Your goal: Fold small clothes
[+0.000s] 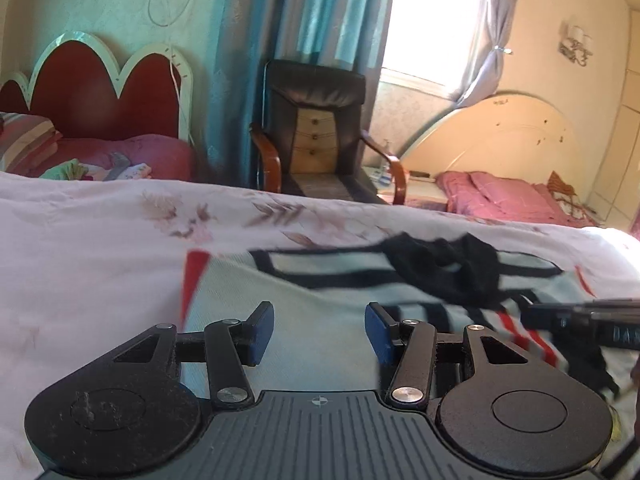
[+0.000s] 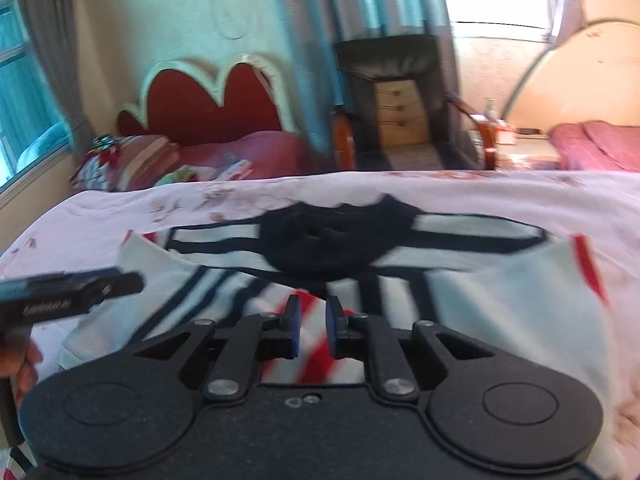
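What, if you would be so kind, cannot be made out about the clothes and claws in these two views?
- Striped garment: its near edge is hidden behind the right claw; motion blur smears its stripes in the right wrist view.
- Black garment: crumpled and blurred, type unclear in both views.
- Right claw: narrow gap; whether it pinches cloth is unclear.
- Left claw: open; the left wrist view's edge cuts off the other claw beside it.

Bright daylight is pouring through a window [image 1: 430,20] hung with teal curtains [image 1: 320,8], behind a dark leather armchair with wooden arms [image 1: 320,128] standing between a red scalloped headboard [image 1: 108,88] and a cream arched headboard [image 1: 496,128].
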`<action>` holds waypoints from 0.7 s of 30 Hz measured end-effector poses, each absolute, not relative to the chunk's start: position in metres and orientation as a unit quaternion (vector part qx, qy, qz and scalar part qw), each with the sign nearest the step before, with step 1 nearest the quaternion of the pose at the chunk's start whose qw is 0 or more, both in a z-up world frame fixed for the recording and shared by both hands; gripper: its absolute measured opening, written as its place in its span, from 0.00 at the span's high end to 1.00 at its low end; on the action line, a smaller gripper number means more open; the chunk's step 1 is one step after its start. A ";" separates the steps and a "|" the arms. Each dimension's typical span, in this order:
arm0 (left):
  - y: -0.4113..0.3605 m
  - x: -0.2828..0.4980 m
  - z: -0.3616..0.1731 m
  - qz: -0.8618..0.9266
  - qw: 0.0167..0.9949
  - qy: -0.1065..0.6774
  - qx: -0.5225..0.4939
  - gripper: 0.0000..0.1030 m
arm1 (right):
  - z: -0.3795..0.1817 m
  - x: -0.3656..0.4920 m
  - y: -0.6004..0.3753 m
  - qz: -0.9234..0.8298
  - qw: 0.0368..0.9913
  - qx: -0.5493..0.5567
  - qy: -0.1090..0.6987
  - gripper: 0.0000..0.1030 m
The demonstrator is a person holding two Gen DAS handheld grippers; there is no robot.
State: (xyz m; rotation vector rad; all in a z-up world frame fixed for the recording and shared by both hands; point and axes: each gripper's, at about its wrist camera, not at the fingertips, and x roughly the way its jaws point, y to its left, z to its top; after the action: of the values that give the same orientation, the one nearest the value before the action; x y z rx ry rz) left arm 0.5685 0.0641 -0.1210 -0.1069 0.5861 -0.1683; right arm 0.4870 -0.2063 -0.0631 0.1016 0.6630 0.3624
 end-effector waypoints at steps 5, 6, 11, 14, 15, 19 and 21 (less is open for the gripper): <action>0.089 0.618 -0.148 -0.071 0.939 0.331 -0.062 0.51 | -0.078 0.524 -0.165 0.192 0.919 0.039 0.342 0.89; 0.093 0.618 -0.150 -0.073 0.940 0.326 -0.070 0.51 | -0.083 0.531 -0.160 0.184 0.918 0.035 0.348 0.89; 0.081 0.603 -0.140 -0.067 0.949 0.303 -0.053 0.51 | -0.090 0.542 -0.150 0.166 0.921 0.037 0.351 0.87; 0.078 0.600 -0.142 -0.056 0.951 0.304 -0.028 0.51 | -0.079 0.531 -0.148 0.184 0.927 0.040 0.325 0.87; 0.082 0.603 -0.148 -0.056 0.947 0.313 -0.040 0.51 | -0.079 0.530 -0.145 0.193 0.925 0.035 0.325 0.87; 0.088 0.600 -0.145 -0.056 0.947 0.313 -0.048 0.51 | -0.094 0.534 -0.137 0.196 0.916 0.004 0.351 0.87; 0.080 0.586 -0.131 -0.058 0.954 0.292 -0.030 0.51 | -0.087 0.526 -0.149 0.170 0.924 0.000 0.343 0.85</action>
State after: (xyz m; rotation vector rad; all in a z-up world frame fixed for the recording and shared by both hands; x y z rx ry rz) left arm 0.5859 0.0797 -0.1314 -0.0604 0.5927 -0.1179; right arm 0.5263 -0.1487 -0.0871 0.0008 0.7030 0.3490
